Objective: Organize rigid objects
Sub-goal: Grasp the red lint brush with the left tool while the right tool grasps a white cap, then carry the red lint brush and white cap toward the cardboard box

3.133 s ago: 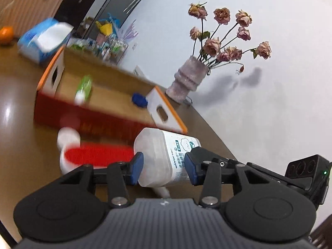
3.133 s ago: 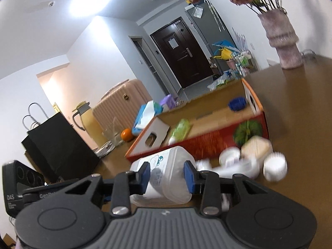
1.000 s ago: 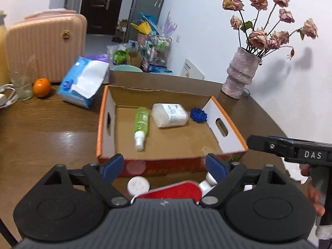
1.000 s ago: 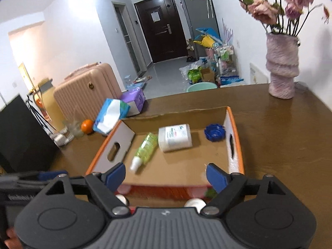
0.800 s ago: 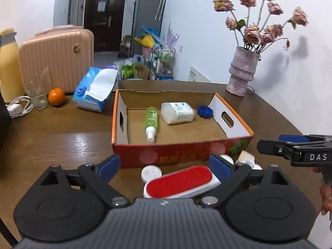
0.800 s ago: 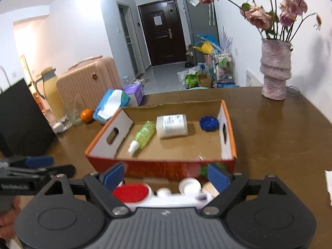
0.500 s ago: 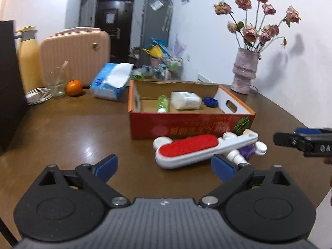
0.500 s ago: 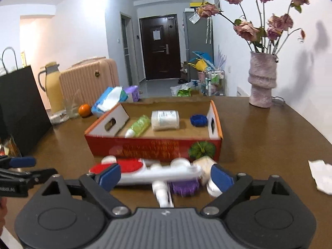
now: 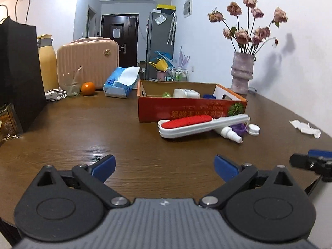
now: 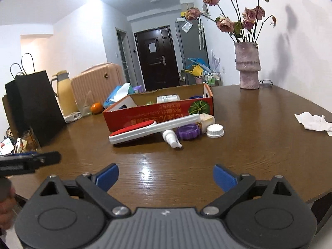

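Left wrist view, left gripper jaws apart, box ahead

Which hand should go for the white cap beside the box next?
Probably the right gripper: open, and the white cap lies right of its centre, but far right of the left gripper.
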`<state>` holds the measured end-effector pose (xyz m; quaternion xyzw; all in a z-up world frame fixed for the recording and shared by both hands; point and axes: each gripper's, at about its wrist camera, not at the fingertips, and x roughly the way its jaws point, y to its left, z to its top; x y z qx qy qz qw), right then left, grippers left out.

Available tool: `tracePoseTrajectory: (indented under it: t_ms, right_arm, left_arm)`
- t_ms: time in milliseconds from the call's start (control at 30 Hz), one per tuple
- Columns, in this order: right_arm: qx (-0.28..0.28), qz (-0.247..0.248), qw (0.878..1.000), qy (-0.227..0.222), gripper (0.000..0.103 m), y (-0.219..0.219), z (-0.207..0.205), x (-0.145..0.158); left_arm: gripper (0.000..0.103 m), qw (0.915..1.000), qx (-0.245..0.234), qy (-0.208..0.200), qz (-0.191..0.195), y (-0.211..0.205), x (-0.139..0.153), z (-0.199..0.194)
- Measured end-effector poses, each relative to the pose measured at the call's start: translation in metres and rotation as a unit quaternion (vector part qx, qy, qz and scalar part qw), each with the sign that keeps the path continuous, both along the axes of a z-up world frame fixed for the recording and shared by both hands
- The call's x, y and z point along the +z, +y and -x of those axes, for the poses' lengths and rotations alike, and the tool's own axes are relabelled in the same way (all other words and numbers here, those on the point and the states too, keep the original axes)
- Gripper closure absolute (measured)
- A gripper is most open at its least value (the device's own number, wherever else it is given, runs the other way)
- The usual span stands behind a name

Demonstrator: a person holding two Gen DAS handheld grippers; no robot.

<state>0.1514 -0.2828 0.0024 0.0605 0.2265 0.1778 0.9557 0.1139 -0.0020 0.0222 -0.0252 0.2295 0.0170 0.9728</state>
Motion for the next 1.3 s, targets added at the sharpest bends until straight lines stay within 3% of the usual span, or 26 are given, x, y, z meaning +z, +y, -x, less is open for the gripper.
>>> tracePoseTrajectory:
  t_ms: [333, 500, 667, 733, 833, 1067, 1167, 1233, 1300]
  right_arm:
    - [-0.020, -0.018, 0.999, 0.033, 0.008, -0.004, -0.028, -0.024]
    - [-0.021, -0.036, 0.997, 0.058, 0.034, -0.008, -0.062, -0.030]
    - [-0.031, -0.053, 0.996, 0.066, 0.043, -0.019, -0.106, -0.023]
    - [-0.044, -0.062, 0.995, 0.066, 0.048, -0.025, -0.127, -0.019]
    - [-0.048, -0.087, 0.993, 0.070, 0.058, -0.031, -0.157, -0.013]
    - [-0.019, -0.107, 0.991, 0.084, 0.074, -0.022, -0.218, -0.015]
    - [-0.022, -0.099, 0.990, 0.095, 0.078, -0.014, -0.235, -0.021]
    - [-0.015, -0.101, 0.990, 0.098, 0.080, -0.010, -0.240, -0.025]
    - [-0.011, -0.099, 0.990, 0.096, 0.082, -0.009, -0.239, -0.026]
  left_arm:
    - [0.000, 0.9981, -0.016, 0.042, 0.043, 0.007, -0.021, -0.023]
    - [0.000, 0.9961, 0.001, 0.051, 0.072, 0.022, -0.015, -0.057]
    - [0.006, 0.9943, 0.012, 0.063, 0.085, 0.028, -0.013, -0.099]
    - [0.014, 0.9932, 0.018, 0.068, 0.093, 0.031, -0.014, -0.116]
    - [0.023, 0.9882, 0.018, 0.082, 0.128, 0.039, -0.016, -0.140]
    - [0.027, 0.9696, 0.021, 0.100, 0.222, 0.057, -0.029, -0.188]
    - [0.033, 0.9646, 0.017, 0.107, 0.240, 0.061, -0.037, -0.201]
    - [0.046, 0.9621, 0.009, 0.113, 0.248, 0.063, -0.044, -0.208]
    - [0.046, 0.9587, 0.000, 0.111, 0.262, 0.065, -0.050, -0.211]
